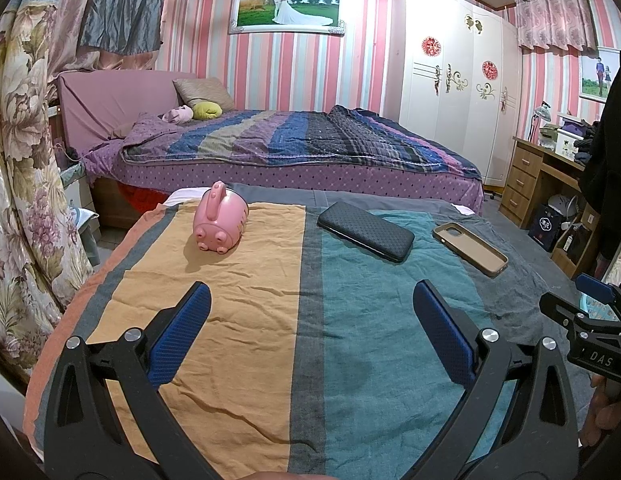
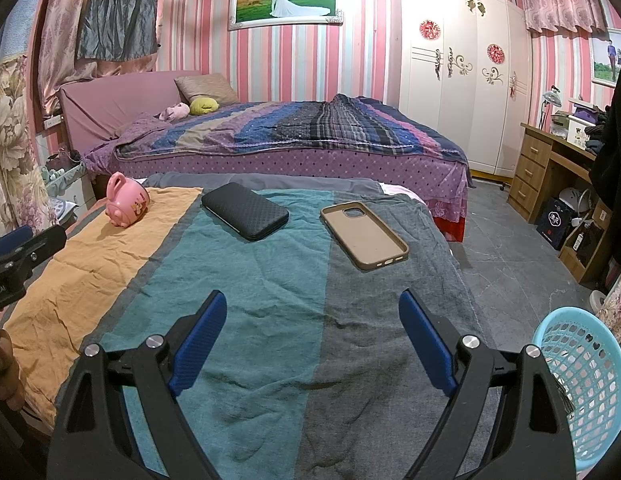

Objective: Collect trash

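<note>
A striped cloth [image 1: 238, 320] [image 2: 270, 300] covers the table. On it lie a pink pig-shaped cup [image 1: 220, 220] [image 2: 126, 202] on its side, a black case [image 1: 366, 231] [image 2: 245, 210] and a tan phone case [image 1: 469, 248] [image 2: 364, 234]. My left gripper [image 1: 312, 312] is open and empty above the near cloth, well short of all three. My right gripper [image 2: 312, 320] is open and empty, near the table's front; it shows at the right edge of the left wrist view [image 1: 590, 320]. A light blue mesh basket [image 2: 582, 380] stands at the table's right.
A bed with a purple striped quilt [image 1: 302, 144] [image 2: 294, 132] stands behind the table. A white wardrobe [image 1: 450, 92] and a wooden desk [image 2: 550, 172] are at the right, over grey floor [image 2: 510, 260]. Floral curtains [image 1: 18, 180] hang at the left.
</note>
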The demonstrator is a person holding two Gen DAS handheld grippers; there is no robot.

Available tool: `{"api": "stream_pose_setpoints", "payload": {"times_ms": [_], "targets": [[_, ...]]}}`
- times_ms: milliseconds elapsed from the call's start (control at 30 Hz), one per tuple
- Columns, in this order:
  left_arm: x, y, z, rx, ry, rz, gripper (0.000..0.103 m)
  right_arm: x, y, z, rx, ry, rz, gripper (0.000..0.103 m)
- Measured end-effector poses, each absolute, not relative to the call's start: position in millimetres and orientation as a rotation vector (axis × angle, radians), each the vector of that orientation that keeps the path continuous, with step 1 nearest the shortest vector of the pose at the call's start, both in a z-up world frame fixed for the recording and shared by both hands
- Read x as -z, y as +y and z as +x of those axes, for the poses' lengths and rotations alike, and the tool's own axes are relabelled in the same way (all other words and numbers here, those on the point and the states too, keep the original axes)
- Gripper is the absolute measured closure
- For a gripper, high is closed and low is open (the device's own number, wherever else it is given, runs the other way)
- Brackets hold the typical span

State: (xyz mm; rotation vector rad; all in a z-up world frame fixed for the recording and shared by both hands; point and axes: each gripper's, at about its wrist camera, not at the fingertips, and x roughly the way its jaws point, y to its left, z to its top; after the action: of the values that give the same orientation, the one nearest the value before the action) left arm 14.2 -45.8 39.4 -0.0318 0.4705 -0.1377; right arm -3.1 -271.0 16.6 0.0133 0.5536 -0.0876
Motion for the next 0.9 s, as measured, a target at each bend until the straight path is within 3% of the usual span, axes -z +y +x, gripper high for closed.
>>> {"api": "stream_pose_setpoints", "payload": {"times_ms": [900], "targets": [[-32.1, -51.4, 12.9, 0.123, 0.482, -0.026, 0.005, -21.1, -276.0, -4.2, 0.091, 0.552, 0.017, 0.017]]}}
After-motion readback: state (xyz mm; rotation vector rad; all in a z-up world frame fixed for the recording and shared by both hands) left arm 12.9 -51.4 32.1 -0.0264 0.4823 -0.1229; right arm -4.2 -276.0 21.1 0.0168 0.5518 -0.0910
